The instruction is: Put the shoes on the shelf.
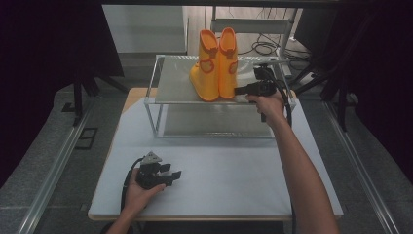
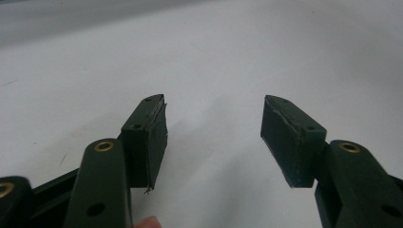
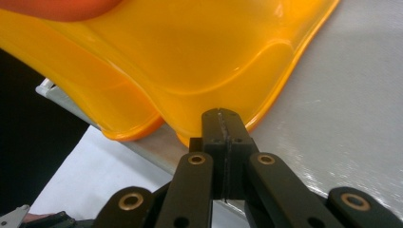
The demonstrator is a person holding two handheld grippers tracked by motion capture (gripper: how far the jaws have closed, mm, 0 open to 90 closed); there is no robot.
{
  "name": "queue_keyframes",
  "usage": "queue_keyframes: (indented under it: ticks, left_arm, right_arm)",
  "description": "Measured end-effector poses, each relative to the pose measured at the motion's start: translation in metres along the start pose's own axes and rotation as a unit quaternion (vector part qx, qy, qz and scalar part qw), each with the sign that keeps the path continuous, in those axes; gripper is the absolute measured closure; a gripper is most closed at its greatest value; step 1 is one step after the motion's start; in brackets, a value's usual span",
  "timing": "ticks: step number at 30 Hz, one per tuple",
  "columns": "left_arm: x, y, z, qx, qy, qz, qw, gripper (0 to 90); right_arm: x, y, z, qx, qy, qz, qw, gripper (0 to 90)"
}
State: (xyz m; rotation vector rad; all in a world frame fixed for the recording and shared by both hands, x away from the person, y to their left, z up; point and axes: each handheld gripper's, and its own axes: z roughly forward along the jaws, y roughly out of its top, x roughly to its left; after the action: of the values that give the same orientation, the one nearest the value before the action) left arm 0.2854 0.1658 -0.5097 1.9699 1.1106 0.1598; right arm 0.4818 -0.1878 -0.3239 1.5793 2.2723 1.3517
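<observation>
From my remote seat I see a white table (image 1: 234, 161) running across the middle of the high view, its pale top (image 2: 237, 52) also spreading under the left gripper view. On its far half stands a metal rack (image 1: 160, 105) with a grey shelf (image 1: 175, 85) on top and a second level below; that same shelf (image 3: 347, 109) shows as a speckled grey plate in the right gripper view. Black curtains (image 1: 44, 58) hang at both sides. Behind the rack I make out black cables (image 1: 265, 47) coiled on the floor. Metal rails (image 1: 53, 170) run along the grey floor (image 1: 29, 185) on either side of the table.
</observation>
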Motion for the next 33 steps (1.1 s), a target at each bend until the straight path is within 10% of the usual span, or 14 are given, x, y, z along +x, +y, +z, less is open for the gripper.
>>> queue_keyframes:
  ticks: [33]
  left_arm:
    - [0.000, 0.000, -0.001, 0.000, 0.001, 0.000, 1.0000, 41.2]
  right_arm:
    - [0.002, -0.003, -0.002, -0.019, 0.032, 0.011, 0.9992, 89.6]
